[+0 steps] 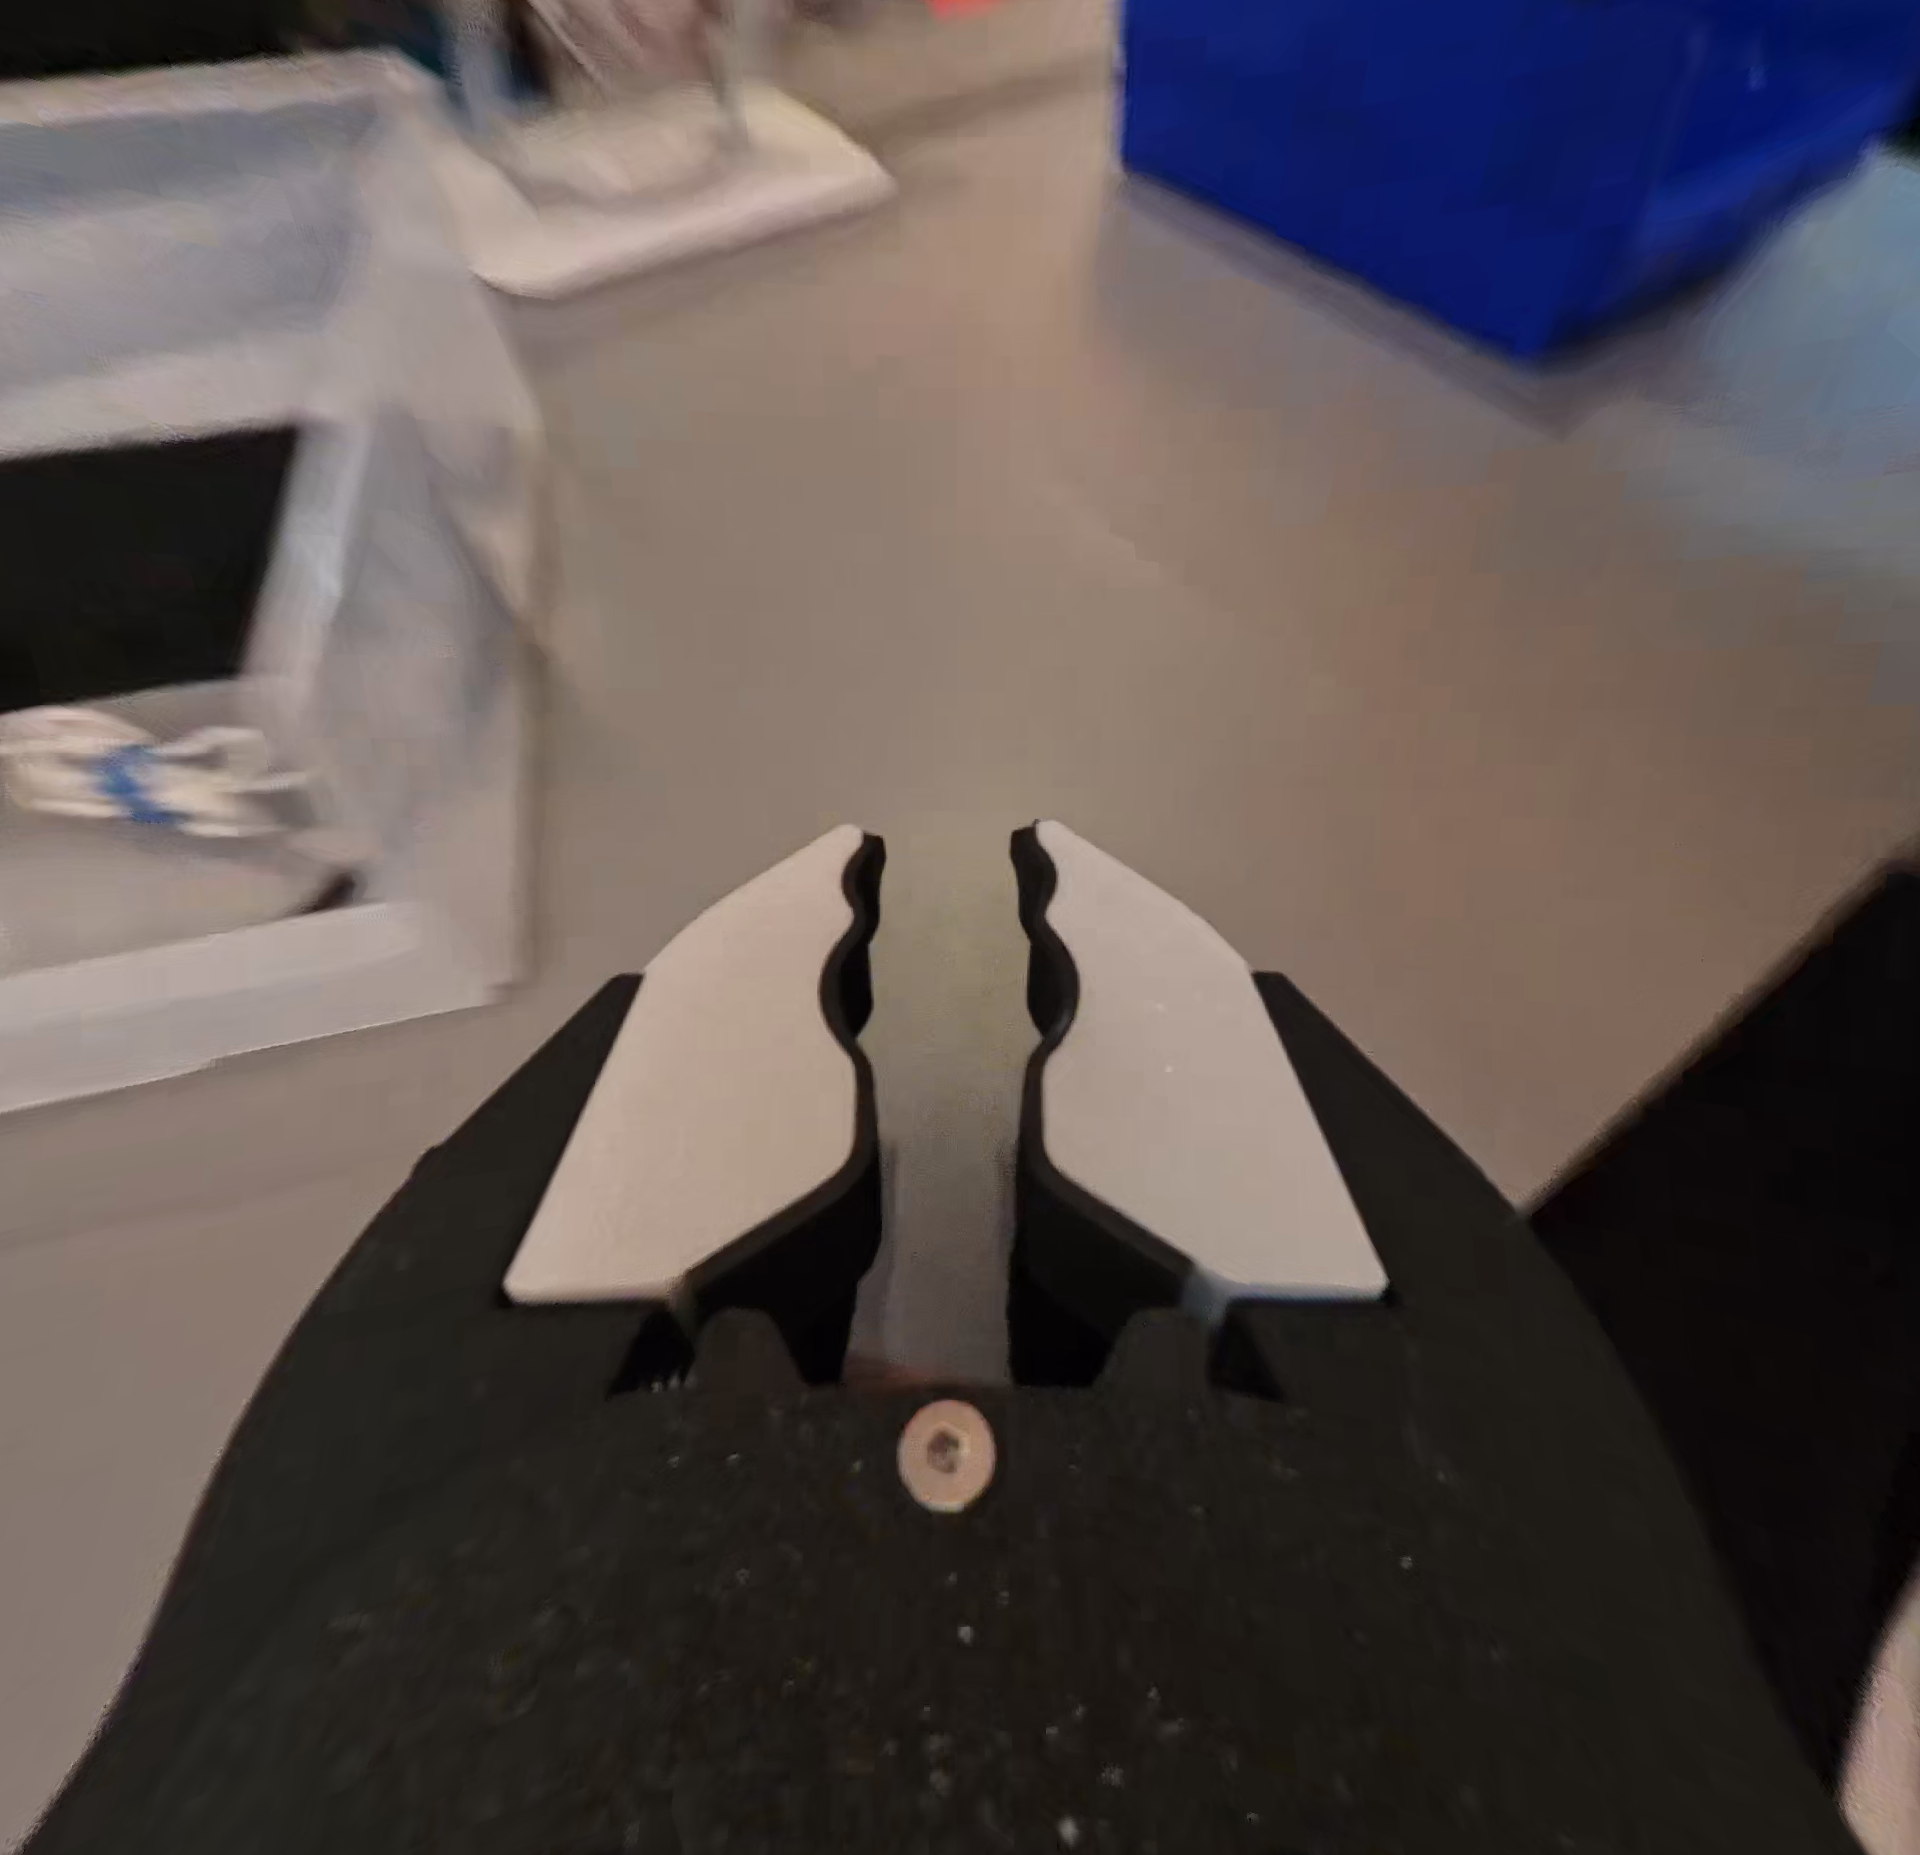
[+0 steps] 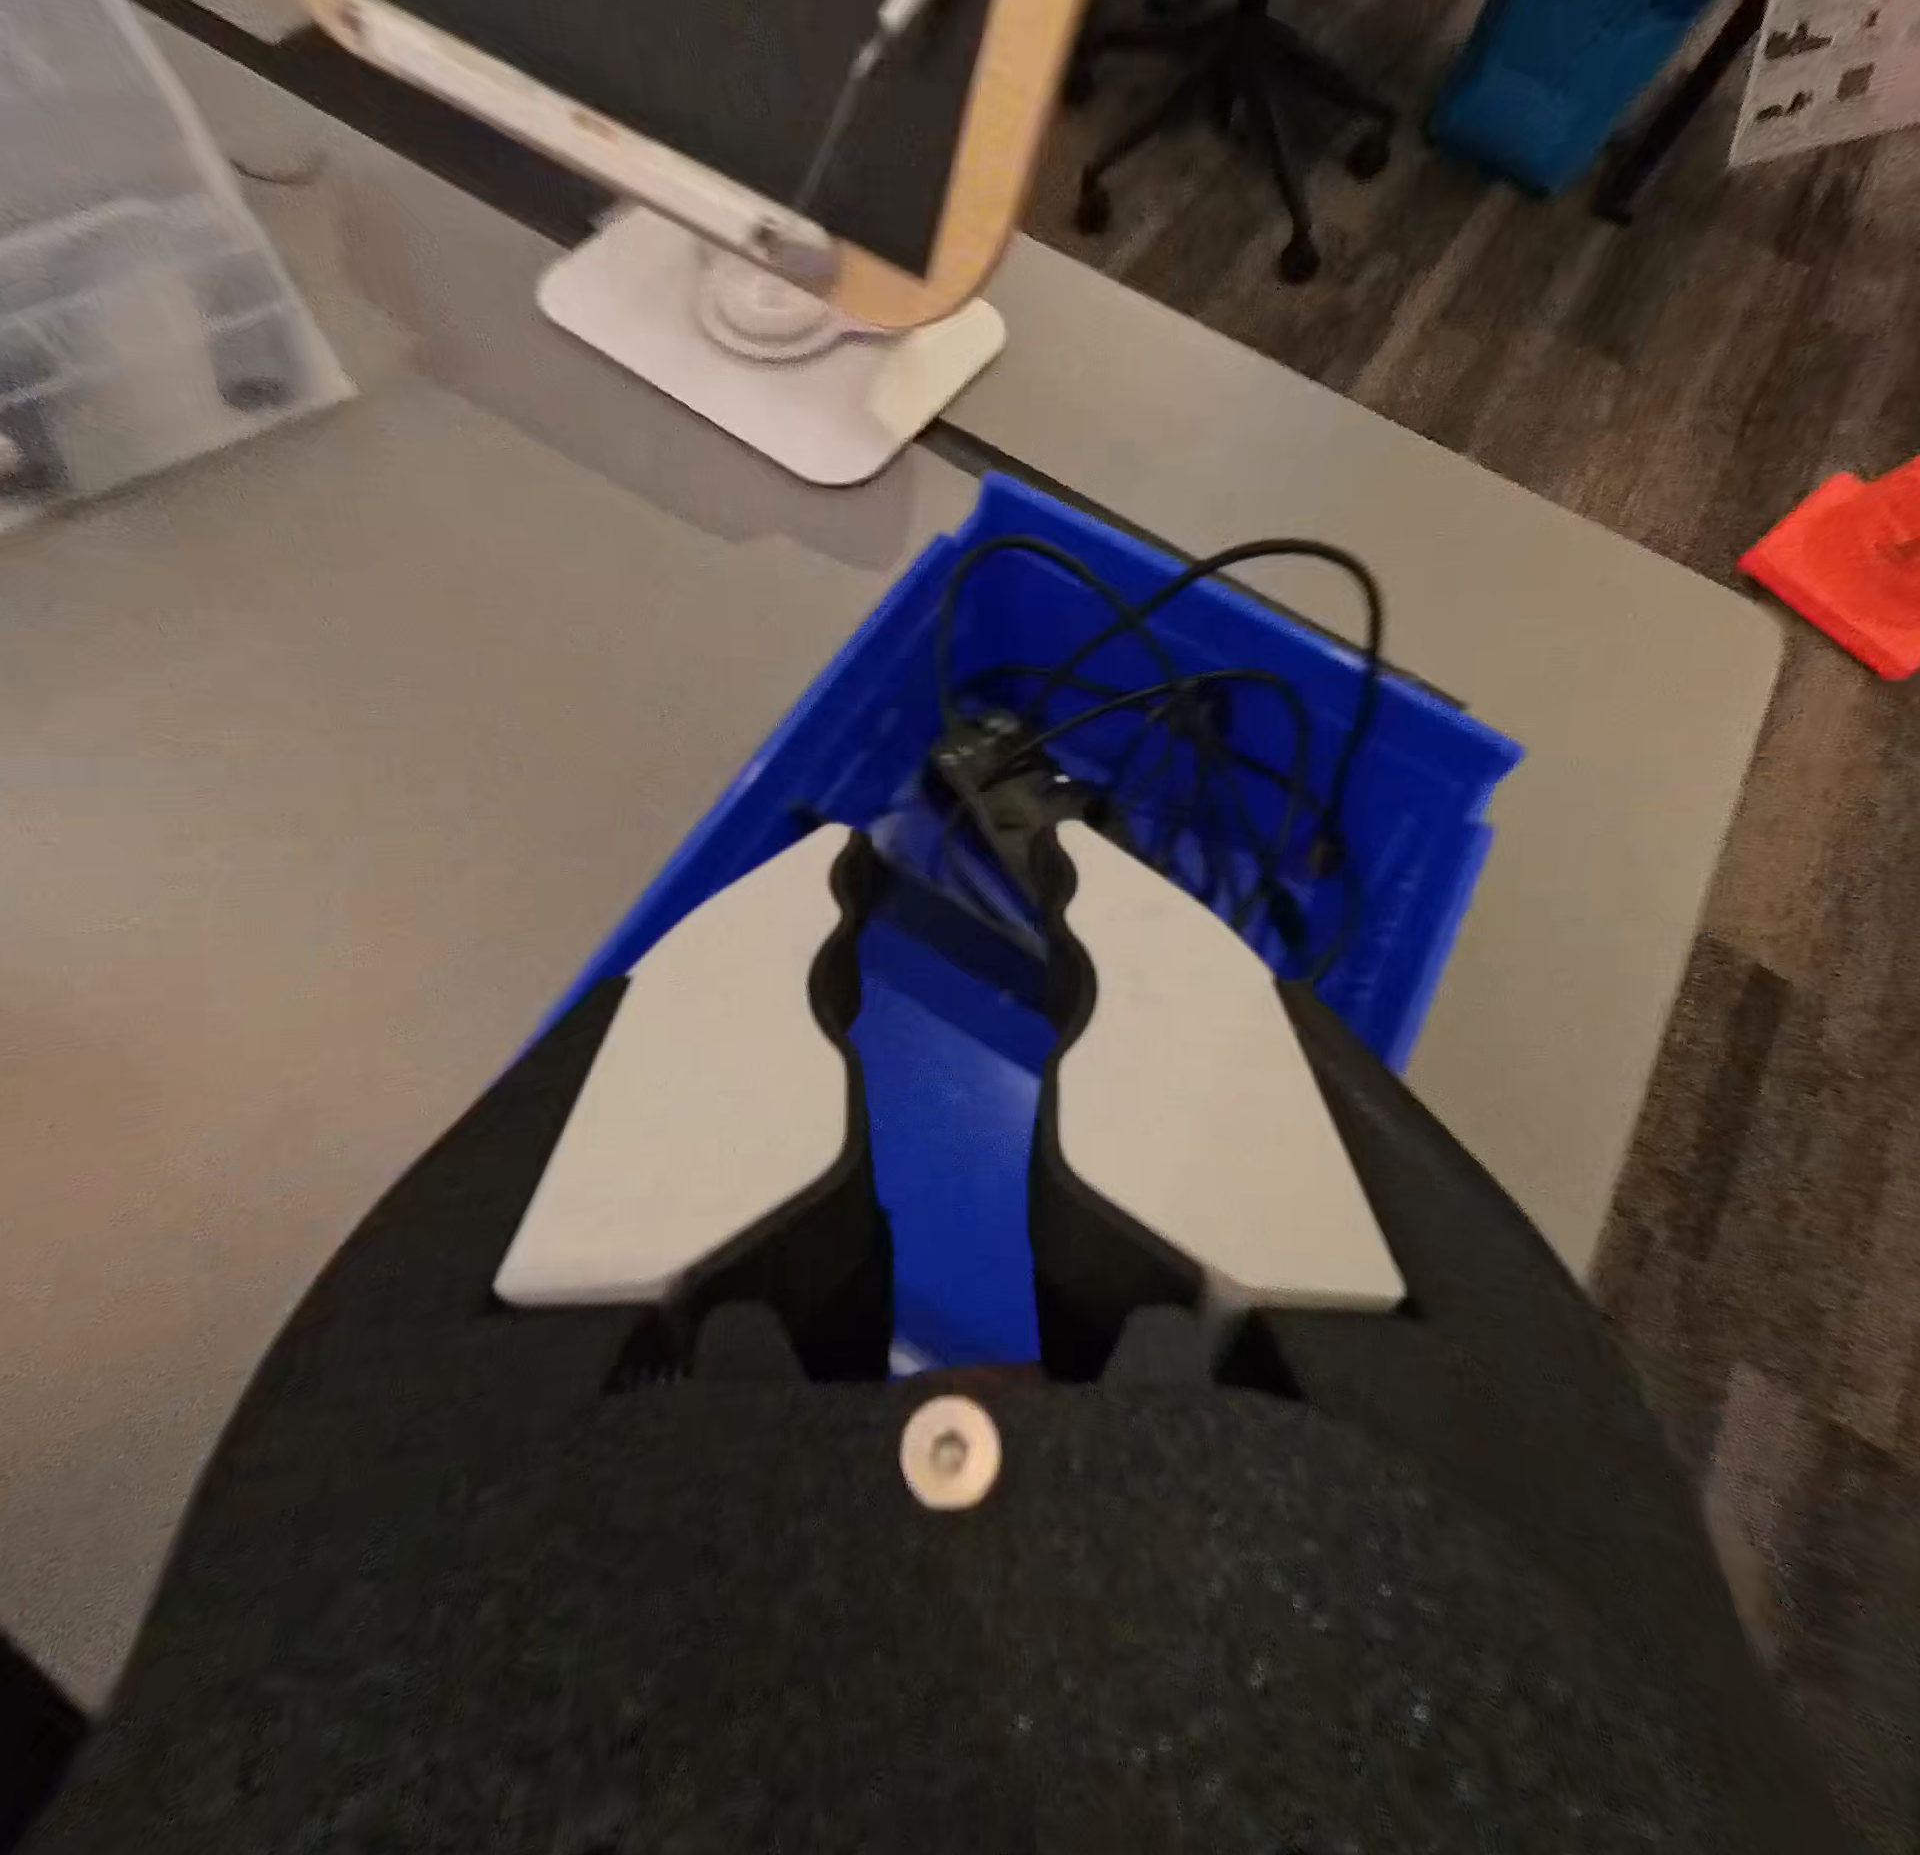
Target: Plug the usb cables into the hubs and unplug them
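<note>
A blue bin [image 2: 1434,756] stands on the grey table and holds a tangle of black USB cables [image 2: 1299,600] and a small black hub [image 2: 982,761]. My right gripper [image 2: 951,844] hovers over the bin's near side. Its jaws are apart with nothing between them, and the hub lies just beyond the fingertips. My left gripper [image 1: 948,844] is open by a narrow gap, empty, low over bare grey table [image 1: 1143,610]. The blue bin also shows in the left wrist view [image 1: 1507,143] at the far right. That view is blurred.
A clear plastic box [image 1: 260,558] stands left of the left gripper; it also shows in the right wrist view [image 2: 125,247]. A wood-framed screen on a white base [image 2: 769,371] stands behind the bin. The table's edge [image 2: 1704,870] runs right of the bin, with floor beyond.
</note>
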`<state>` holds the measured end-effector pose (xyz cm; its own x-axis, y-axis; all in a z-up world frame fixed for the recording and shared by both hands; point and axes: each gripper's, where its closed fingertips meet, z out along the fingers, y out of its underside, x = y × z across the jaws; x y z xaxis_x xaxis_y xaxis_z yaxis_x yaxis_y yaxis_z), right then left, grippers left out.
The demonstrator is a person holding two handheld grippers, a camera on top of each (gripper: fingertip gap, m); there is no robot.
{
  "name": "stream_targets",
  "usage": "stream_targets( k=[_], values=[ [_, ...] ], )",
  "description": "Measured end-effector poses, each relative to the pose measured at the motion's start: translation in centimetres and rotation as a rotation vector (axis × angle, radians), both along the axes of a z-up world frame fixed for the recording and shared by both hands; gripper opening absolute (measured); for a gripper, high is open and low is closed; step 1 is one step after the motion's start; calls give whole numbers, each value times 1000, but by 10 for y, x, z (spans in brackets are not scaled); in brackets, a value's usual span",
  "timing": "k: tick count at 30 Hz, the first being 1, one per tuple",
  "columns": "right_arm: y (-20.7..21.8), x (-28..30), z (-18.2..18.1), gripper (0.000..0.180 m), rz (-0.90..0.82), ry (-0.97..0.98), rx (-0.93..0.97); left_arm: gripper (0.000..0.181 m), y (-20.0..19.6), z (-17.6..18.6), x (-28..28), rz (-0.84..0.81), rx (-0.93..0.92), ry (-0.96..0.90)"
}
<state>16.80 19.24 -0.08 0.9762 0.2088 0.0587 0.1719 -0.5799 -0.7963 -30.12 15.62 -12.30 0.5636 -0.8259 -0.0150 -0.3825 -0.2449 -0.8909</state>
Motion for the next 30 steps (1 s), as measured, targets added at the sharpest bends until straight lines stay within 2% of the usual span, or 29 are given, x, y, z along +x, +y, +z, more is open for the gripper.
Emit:
stream_targets(
  k=[4,8,10,13,17,23,30],
  values=[
    [-73,-109,-38,31,43,175,67,30,53,40,-63,319,129,-182],
    [-115,-190,-89,30,75,299,79,48,88,12,-59,322,36,-103],
    [-125,-217,-105,30,109,354,102,43,98,-4,-43,299,-28,-63],
    [-133,-226,-117,28,99,379,128,3,115,-11,-38,377,-7,28],
    [-138,-223,-110,27,117,424,160,5,116,-12,-39,510,-64,6],
    [-146,-208,-124,27,104,348,134,2,107,-12,-32,636,20,30],
    [-146,-214,-132,27,114,442,106,3,128,-12,-37,591,-12,-9]
  ],
)
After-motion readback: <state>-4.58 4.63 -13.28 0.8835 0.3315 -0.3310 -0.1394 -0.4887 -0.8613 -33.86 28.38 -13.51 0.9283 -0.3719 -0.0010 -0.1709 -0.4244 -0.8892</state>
